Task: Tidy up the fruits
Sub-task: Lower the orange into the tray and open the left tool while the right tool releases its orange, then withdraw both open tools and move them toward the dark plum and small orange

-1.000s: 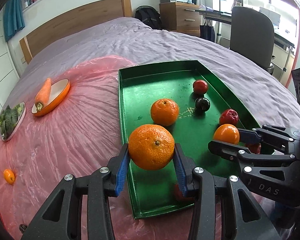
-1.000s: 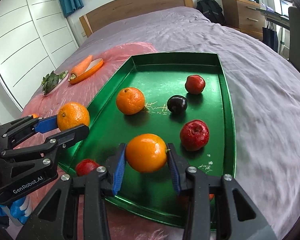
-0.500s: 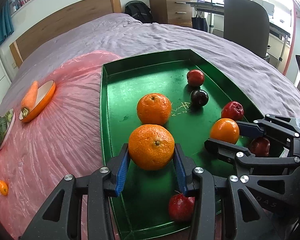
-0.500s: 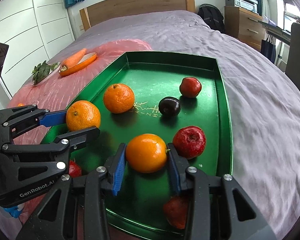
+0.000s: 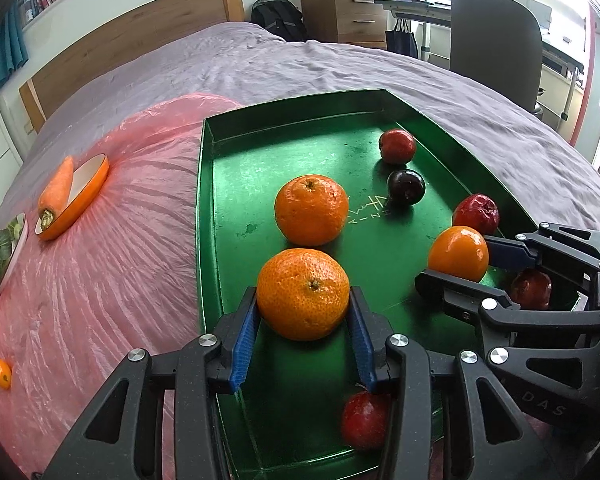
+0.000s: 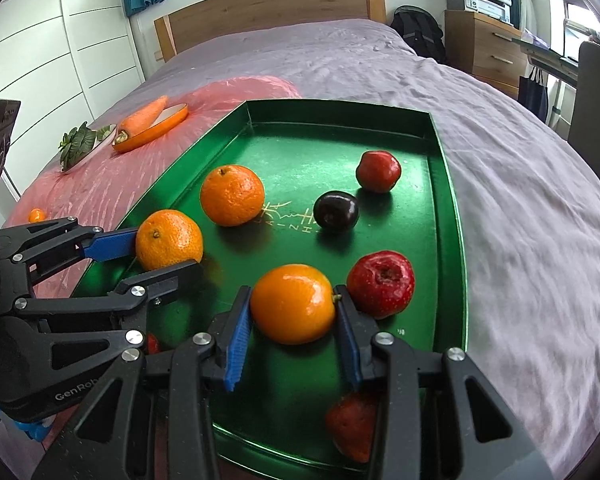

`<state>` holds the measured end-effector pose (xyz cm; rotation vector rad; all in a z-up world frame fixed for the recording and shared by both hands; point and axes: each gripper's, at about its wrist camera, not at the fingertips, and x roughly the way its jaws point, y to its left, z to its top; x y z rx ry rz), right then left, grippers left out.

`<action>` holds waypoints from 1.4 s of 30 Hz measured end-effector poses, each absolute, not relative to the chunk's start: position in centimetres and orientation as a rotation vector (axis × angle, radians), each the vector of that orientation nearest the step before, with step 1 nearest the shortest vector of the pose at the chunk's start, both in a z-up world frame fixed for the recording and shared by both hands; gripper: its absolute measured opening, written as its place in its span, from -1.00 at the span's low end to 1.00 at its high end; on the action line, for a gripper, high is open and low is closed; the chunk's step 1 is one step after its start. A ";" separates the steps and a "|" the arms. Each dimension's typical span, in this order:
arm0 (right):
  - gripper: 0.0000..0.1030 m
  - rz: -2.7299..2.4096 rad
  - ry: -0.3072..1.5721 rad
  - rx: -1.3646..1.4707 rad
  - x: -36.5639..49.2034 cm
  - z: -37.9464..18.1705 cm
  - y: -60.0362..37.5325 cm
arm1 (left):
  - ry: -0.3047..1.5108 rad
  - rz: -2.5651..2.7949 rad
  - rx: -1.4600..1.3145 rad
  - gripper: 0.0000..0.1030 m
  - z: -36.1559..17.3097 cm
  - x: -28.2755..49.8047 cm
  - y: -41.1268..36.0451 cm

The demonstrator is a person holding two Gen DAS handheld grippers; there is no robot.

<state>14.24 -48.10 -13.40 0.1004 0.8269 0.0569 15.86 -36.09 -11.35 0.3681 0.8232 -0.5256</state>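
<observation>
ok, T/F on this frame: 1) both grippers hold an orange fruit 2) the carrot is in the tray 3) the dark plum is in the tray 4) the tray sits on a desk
1) True. The left gripper is shut on a mandarin and the right gripper on an orange.
2) False. The carrot lies on an orange dish, left of the tray.
3) True. The plum rests on the tray floor.
4) False. The tray sits on a bed.
</observation>
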 end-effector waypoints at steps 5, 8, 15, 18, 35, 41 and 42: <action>0.47 0.049 0.829 0.099 14.3 -13.5 -48.1 | 0.824 -0.511 0.379 -0.25 -11.3 15.9 -36.2; 0.49 0.043 0.830 0.092 14.3 -13.5 -48.0 | 0.823 -0.497 0.386 -0.25 -11.3 15.9 -36.2; 0.54 0.028 0.835 0.074 14.1 -13.4 -47.8 | 0.794 -0.458 0.448 -0.25 -11.2 15.1 -36.5; 0.69 0.022 0.833 0.068 14.1 -13.2 -47.6 | 0.782 -0.430 0.456 -0.22 -11.0 14.9 -36.2; 1.00 -0.017 0.778 0.008 13.3 -11.6 -45.7 | 0.696 -0.362 0.424 -0.08 -7.7 14.2 -33.8; 1.00 -0.022 0.768 -0.013 13.2 -11.2 -45.1 | 0.692 -0.338 0.406 0.04 -7.2 13.9 -32.5; 1.00 -0.023 0.766 -0.017 13.2 -11.1 -45.0 | 0.694 -0.337 0.402 0.04 -7.2 13.9 -32.3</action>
